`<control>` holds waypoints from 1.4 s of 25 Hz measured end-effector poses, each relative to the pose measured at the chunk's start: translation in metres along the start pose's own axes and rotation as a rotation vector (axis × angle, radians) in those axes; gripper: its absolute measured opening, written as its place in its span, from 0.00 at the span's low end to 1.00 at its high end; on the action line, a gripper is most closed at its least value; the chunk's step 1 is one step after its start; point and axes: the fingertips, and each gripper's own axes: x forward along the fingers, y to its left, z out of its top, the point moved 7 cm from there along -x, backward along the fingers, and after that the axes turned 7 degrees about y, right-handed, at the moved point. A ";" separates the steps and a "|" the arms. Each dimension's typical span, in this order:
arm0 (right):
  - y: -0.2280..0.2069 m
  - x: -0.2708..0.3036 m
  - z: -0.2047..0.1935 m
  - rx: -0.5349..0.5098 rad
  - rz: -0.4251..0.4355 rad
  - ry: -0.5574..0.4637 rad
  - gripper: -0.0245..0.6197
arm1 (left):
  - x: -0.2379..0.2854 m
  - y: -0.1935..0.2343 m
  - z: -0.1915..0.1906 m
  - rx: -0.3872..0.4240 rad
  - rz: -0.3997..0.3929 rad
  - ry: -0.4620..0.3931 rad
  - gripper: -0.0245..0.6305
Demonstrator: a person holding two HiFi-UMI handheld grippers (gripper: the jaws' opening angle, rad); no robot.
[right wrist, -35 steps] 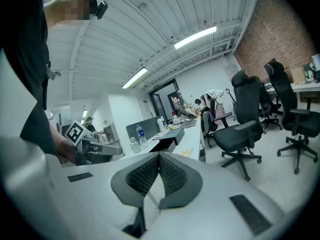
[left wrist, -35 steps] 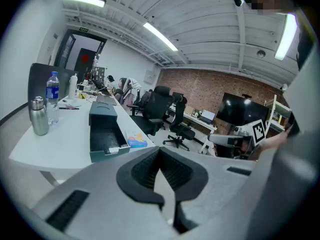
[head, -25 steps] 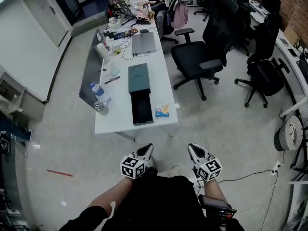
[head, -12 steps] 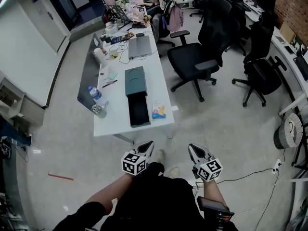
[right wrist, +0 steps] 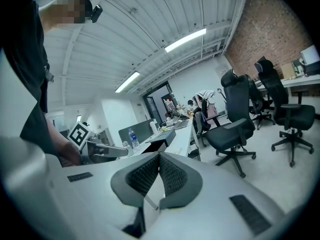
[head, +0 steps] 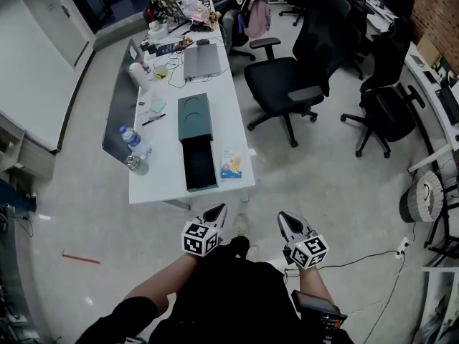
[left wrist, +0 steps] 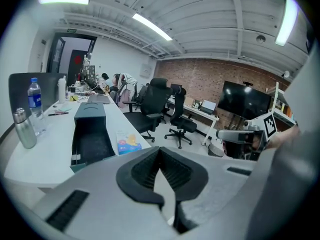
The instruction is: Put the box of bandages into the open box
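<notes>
Cardboard box of bandages, probably light and stiff, lies flat on the counter just beside the open box; best pinched across its narrow width; left tool and right tool both pressed together, empty

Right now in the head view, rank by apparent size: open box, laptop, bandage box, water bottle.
1. open box
2. laptop, farther away
3. bandage box and water bottle: too alike to rank

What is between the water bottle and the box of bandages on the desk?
The open box lies between the water bottle and the box of bandages, seen in the head view.
</notes>
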 end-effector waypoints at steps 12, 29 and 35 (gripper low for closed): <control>-0.055 0.072 0.058 -0.047 0.016 0.068 0.08 | 0.072 0.055 0.058 -0.057 -0.019 0.026 0.05; -0.119 0.152 0.104 -0.050 0.055 0.107 0.08 | 0.119 0.091 0.103 -0.046 0.046 0.081 0.05; -0.145 0.183 0.114 -0.079 0.172 0.173 0.08 | 0.139 0.098 0.097 -0.142 0.126 0.144 0.05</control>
